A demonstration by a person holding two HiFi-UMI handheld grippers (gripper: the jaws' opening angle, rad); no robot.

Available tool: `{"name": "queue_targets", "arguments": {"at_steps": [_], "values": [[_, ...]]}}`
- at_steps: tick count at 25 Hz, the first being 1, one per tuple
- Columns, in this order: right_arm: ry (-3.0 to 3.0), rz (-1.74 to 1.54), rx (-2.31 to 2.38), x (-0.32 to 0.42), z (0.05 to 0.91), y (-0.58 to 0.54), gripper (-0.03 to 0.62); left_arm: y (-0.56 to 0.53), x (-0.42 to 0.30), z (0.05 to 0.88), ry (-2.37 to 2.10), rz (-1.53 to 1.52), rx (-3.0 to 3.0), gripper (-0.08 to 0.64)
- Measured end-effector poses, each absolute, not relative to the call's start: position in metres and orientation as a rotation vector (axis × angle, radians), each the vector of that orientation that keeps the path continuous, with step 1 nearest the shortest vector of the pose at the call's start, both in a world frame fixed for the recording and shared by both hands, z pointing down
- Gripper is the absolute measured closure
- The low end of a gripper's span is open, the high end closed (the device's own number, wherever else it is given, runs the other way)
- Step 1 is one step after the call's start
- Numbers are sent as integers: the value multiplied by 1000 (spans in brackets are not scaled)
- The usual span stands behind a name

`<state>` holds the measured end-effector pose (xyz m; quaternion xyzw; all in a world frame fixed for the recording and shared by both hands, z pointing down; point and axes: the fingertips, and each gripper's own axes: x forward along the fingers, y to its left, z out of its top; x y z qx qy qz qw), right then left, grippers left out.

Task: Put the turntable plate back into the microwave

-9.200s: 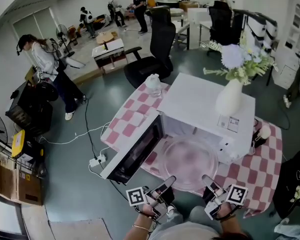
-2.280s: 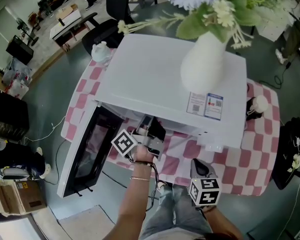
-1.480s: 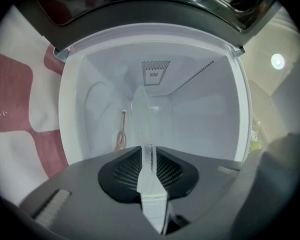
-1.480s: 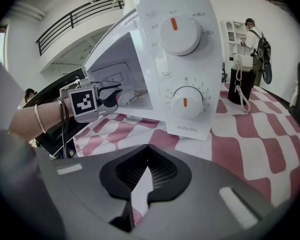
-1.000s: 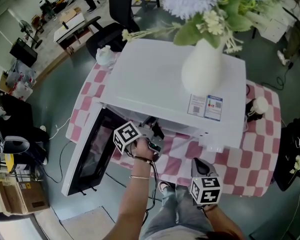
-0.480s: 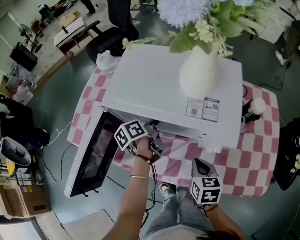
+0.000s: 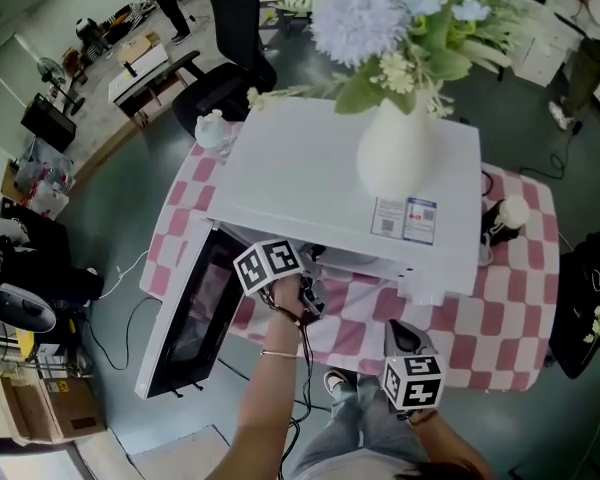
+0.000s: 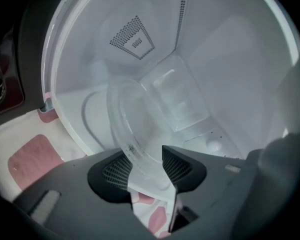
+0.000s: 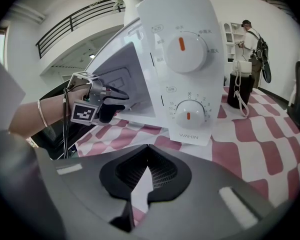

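Turntable plate (image 8: 140,119), clear glass, round with a raised rim, sits inside the white microwave (image 8: 230,59), its near edge between the parted jaws of the left gripper (image 8: 144,165), which have just been opening, while the right gripper (image 9: 146,176) hangs closed and empty over the checked tablecloth (image 9: 270,139).

The microwave's (image 7: 310,168) open door (image 7: 190,308) swings out to the near left and walls off that side of the cavity mouth, and the glass turntable plate (image 8: 140,129) fills the near part of the cavity. Right of the mouth the control panel (image 9: 187,74) blocks entry. The checked tablecloth (image 7: 500,338) before it lies open, and a vase (image 7: 392,163) occupies the top.
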<state>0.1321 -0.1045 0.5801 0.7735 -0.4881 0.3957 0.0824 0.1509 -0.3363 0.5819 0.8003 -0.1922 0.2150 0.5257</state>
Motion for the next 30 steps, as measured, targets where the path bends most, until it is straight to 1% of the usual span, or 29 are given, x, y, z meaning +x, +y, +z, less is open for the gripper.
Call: {"name": "queue_targets", "arguments": {"at_steps": [6,15,25,30], "values": [[-1451,1182,2315,131,579,-103,581,-334,150,585,-470,644,2019,370],[-1460,1187,2309,123,578,-103,581,-325,147,585,-418,822,2112,316],[-1470,1176,2307,115,575,-102,581,-314,137,586,-394,906,2172,308],[-1466,1179,2303,109,577,-99,581,-312,134,586,-400,885,2187,310]]}}
